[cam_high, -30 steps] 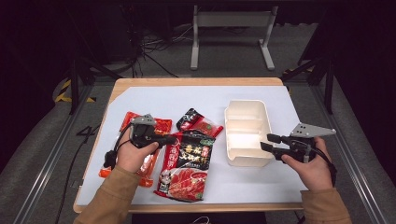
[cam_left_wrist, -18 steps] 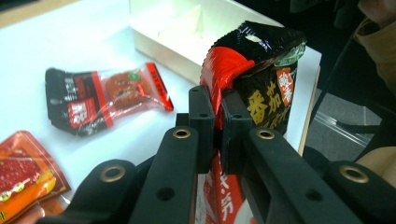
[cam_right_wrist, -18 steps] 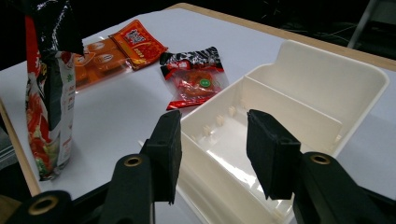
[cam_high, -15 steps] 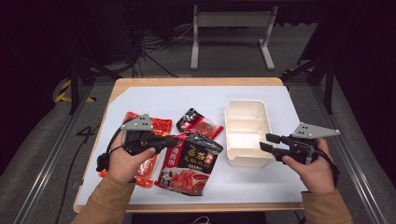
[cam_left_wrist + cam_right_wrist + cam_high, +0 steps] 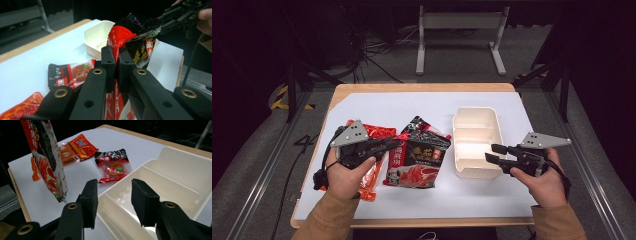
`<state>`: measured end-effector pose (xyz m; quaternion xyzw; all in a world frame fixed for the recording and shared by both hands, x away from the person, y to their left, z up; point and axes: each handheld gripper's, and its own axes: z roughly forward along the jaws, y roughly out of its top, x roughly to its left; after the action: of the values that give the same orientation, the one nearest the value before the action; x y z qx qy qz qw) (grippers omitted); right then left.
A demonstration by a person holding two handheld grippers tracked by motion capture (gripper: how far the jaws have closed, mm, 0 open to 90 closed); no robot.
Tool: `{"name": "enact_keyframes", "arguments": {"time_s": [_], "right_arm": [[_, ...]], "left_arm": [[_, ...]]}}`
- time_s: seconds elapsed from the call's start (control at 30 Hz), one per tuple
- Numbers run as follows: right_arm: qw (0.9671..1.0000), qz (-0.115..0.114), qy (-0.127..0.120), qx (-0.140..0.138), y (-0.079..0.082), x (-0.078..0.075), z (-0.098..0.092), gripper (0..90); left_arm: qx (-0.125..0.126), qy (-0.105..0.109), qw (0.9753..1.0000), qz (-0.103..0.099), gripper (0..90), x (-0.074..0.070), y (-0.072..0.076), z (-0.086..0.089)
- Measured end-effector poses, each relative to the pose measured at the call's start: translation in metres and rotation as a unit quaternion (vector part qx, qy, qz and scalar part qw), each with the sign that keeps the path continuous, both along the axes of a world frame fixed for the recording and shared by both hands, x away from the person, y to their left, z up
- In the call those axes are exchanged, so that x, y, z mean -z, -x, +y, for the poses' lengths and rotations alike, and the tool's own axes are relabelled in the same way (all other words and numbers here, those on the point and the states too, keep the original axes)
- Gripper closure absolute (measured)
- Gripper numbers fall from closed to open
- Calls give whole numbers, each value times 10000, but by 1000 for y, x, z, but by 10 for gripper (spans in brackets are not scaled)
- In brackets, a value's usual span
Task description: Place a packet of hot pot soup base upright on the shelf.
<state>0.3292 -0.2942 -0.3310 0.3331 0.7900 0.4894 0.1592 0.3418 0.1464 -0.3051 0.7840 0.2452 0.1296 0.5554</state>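
Observation:
My left gripper [image 5: 395, 145] [image 5: 116, 65] is shut on the edge of a large red and black seasoning bag [image 5: 418, 156] [image 5: 135, 37], which hangs raised and tilted above the white mat. The same bag [image 5: 47, 157] stands at the left of the right gripper view, its lower corner near the mat. A white divided tray [image 5: 477, 137] [image 5: 175, 177] [image 5: 96, 35] sits to the right of it. My right gripper [image 5: 492, 153] [image 5: 113, 195] is open, hovering at the tray's near right edge with nothing between its jaws.
A small black and red packet [image 5: 419, 124] [image 5: 70, 73] [image 5: 113, 166] lies behind the bag. An orange-red packet [image 5: 374, 134] [image 5: 80, 146] [image 5: 22, 107] lies under my left hand. The wooden table edge [image 5: 412, 221] runs around the white mat [image 5: 412, 102].
The left gripper has raised the large bag off the mat and shifted it slightly right, toward the tray. The right gripper has barely moved.

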Motion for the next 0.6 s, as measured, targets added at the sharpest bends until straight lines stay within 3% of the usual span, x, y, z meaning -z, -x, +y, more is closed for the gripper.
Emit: {"name": "enact_keyframes", "arguments": {"time_s": [0.13,0.3,0.6], "right_arm": [[9999,-29,59,-98,0,-3,7,561],[9987,-114,140,-487,-3,-17,30,546],[9940,-260,81,-1059,-13,-39,67,520]], "left_arm": [[-42,-1,10000,-28,863,-1,-1,1],[-97,32,9999,-6,863,-1,0,-2],[-43,26,10000,16,863,3,-1,-7]]}}
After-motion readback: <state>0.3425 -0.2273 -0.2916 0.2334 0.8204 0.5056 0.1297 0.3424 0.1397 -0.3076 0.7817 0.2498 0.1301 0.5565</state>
